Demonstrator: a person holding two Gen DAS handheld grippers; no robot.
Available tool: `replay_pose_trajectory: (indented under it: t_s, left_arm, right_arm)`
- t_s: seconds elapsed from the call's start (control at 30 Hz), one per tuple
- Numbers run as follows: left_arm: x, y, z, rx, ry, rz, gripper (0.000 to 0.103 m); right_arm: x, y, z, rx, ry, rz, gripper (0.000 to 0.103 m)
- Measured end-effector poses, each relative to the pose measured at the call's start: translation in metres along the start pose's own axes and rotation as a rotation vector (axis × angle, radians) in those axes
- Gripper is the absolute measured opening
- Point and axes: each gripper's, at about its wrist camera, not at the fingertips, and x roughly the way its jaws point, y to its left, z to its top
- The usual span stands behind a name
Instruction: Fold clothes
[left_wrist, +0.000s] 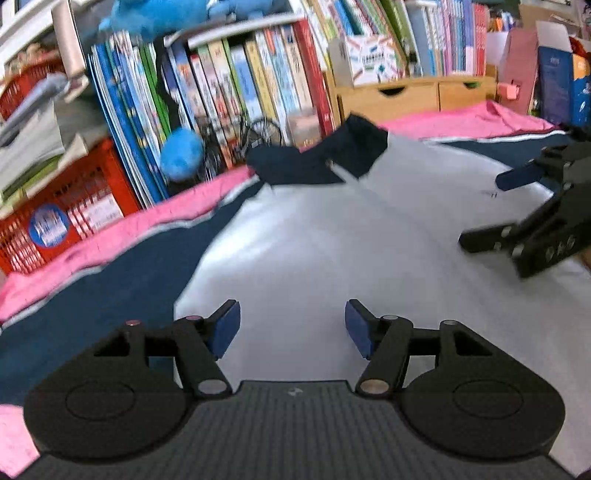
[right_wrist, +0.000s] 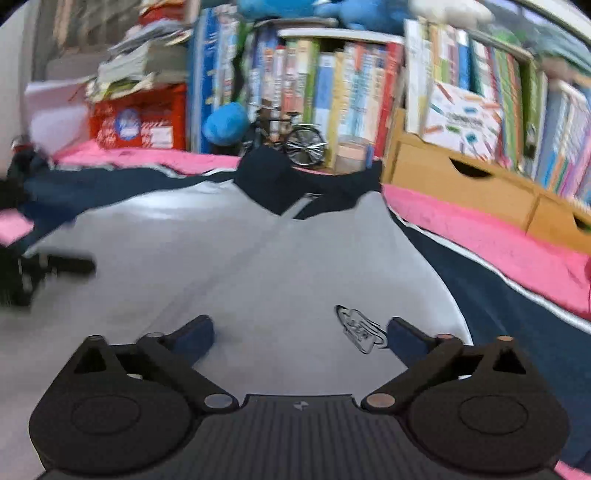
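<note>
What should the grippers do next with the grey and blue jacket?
Probably reach for a navy sleeve and fold it inward. The jacket lies flat on the pink cloth, sleeves spread out, and the left gripper and right gripper are both open, holding nothing.

this looks like a lived-in home room, likely a child's room or study corner. a crowded bookshelf (right_wrist: 332, 85) of bright picture books fills the back, with blue plush toys (left_wrist: 159, 14) on top of it and another blue plush (right_wrist: 226, 123) below, beside a small model bicycle (right_wrist: 295, 138). a red plastic crate (left_wrist: 66, 218) stacked with papers, wooden drawers (left_wrist: 413, 92) and a pink cloth (right_wrist: 498, 236) spread under the laundry add to the domestic clutter.
</note>
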Motion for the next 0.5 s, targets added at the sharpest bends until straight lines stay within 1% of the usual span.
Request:
replay_pose_trajectory:
  t_s: [0.03,0.1,0.17,0.2,0.3,0.5]
  left_arm:
    - [0.001,-0.001,-0.001,0.000,-0.008,0.008,0.064]
    - [0.002,-0.002,-0.004,0.000,-0.025,0.025,0.068]
    - [0.002,-0.002,-0.006,0.001,-0.036,0.038,0.075]
    - [0.002,-0.001,-0.006,-0.001,-0.042,0.041,0.075]
    - [0.002,0.001,-0.007,-0.015,-0.044,0.034,0.077]
    - [0.002,0.003,-0.006,-0.029,-0.041,0.033,0.080]
  right_arm:
    - [0.002,-0.006,0.000,0.020,0.018,0.012,0.103]
    - [0.008,-0.016,0.000,0.076,0.048,0.062,0.103]
    - [0.008,-0.023,0.000,0.098,0.042,0.081,0.103]
    - [0.009,-0.025,-0.001,0.106,0.040,0.087,0.103]
    - [0.009,-0.016,0.000,0.063,0.050,0.054,0.103]
    - [0.007,-0.017,0.000,0.072,0.052,0.057,0.103]
